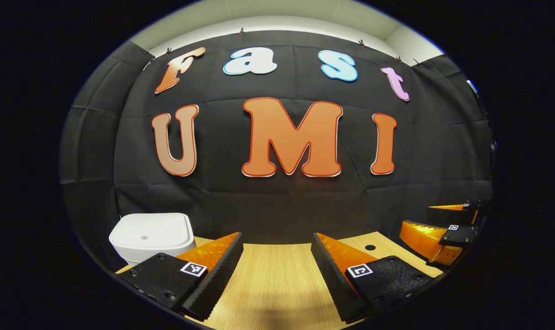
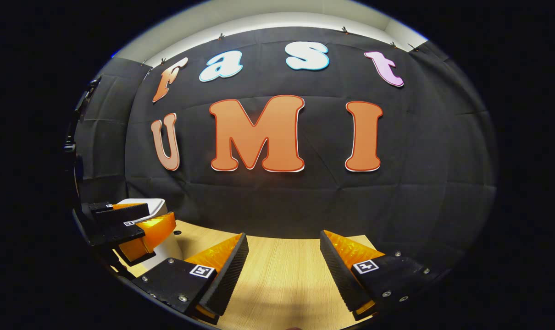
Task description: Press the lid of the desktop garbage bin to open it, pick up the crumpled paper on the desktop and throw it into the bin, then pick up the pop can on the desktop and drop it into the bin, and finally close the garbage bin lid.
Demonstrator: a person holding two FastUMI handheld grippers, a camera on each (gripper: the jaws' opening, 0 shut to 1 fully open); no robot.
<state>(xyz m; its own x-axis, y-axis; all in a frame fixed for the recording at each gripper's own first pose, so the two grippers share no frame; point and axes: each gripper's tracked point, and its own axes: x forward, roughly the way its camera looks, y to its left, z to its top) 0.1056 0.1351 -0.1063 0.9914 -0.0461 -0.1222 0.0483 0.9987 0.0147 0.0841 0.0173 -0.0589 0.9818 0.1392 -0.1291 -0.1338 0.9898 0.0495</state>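
The white desktop bin [image 1: 149, 236] stands at the table's far left with its lid down; a small round button marks the lid's middle. My left gripper [image 1: 277, 238] is open over bare wood, just right of the bin, with nothing between its fingers. In the right gripper view, my right gripper [image 2: 284, 236] is also open and empty above the table. The left gripper [image 2: 160, 212] appears there at the left, in front of the bin [image 2: 169, 250]. The right gripper [image 1: 417, 220] appears at the far right of the left gripper view, jaws apart.
The light wooden table [image 1: 277, 284] runs back to the black cloth wall. A small dark hole [image 1: 370, 247] sits in the tabletop between the two grippers, and the hole [image 2: 177, 232] shows beside the bin in the right gripper view.
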